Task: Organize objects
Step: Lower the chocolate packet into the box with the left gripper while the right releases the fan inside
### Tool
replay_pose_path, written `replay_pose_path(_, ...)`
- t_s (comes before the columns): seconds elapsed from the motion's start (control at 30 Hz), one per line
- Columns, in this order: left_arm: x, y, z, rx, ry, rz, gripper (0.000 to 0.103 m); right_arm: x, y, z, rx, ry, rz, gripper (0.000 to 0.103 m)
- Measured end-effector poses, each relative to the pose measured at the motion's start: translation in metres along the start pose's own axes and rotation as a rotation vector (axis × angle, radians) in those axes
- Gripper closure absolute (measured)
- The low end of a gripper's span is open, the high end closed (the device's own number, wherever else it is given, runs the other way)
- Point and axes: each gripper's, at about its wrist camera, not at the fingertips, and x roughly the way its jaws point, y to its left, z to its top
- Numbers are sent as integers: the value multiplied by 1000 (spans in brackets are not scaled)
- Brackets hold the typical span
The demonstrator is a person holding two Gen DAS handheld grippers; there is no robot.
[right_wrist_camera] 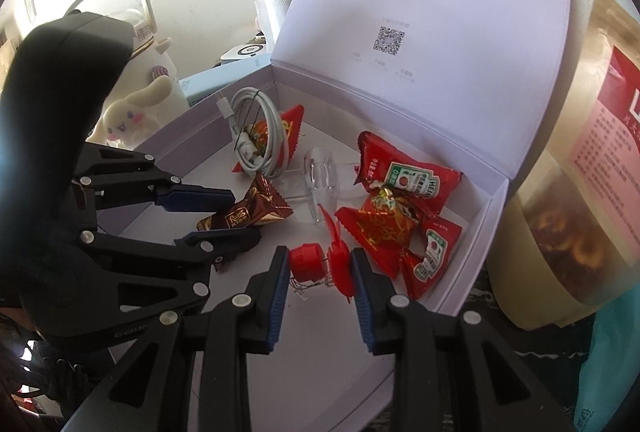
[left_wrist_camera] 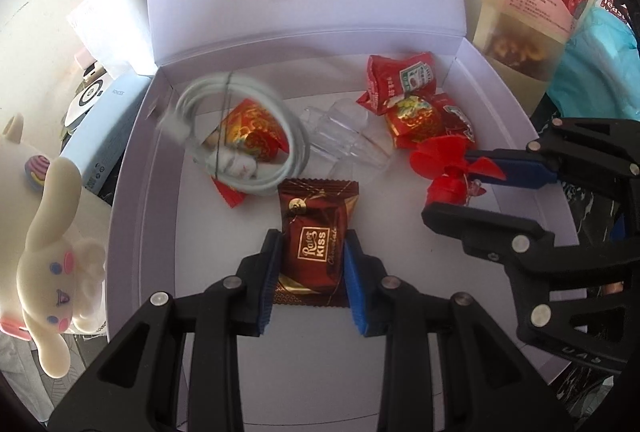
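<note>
We are looking down from the left gripper (left_wrist_camera: 310, 272), close over the white box (left_wrist_camera: 140, 160). We are also looking down from the right gripper (right_wrist_camera: 320, 280), a bit more to the right side. Both views are sharing the box floor and each other's gripper.

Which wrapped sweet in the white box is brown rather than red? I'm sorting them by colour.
The chocolate marked "Kiss", clamped in the left gripper. Its wrapper is brown and gold; the other packets are red.

Brown chocolate packet (left_wrist_camera: 310, 244): flat, lengthwise, clamped between left jaws. Red mini fan (right_wrist_camera: 320, 262): on its side, blades rightward, pinched between right jaws.
</note>
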Motion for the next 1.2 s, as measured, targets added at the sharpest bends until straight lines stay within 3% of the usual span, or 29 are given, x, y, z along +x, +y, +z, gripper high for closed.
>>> replay_pose_path(0.57, -4, 0, -4, -21, 21, 3, 73, -19, 5, -6, -8, 31, -20, 71)
replay_pose_path(0.7, -11, -2, -8, -33, 9, -9, 73, -32, 6, -7, -11, 22, -37, 62)
replay_pose_path(0.97, -29, -8, -8, -25, -22, 20, 73, -54, -12, -10, 2, -5, -49, 62)
replay_pose_path(1.2, -36, -15, -8, -31, -29, 24, 72, -46, -14, 2, 17, -10, -71, 62)
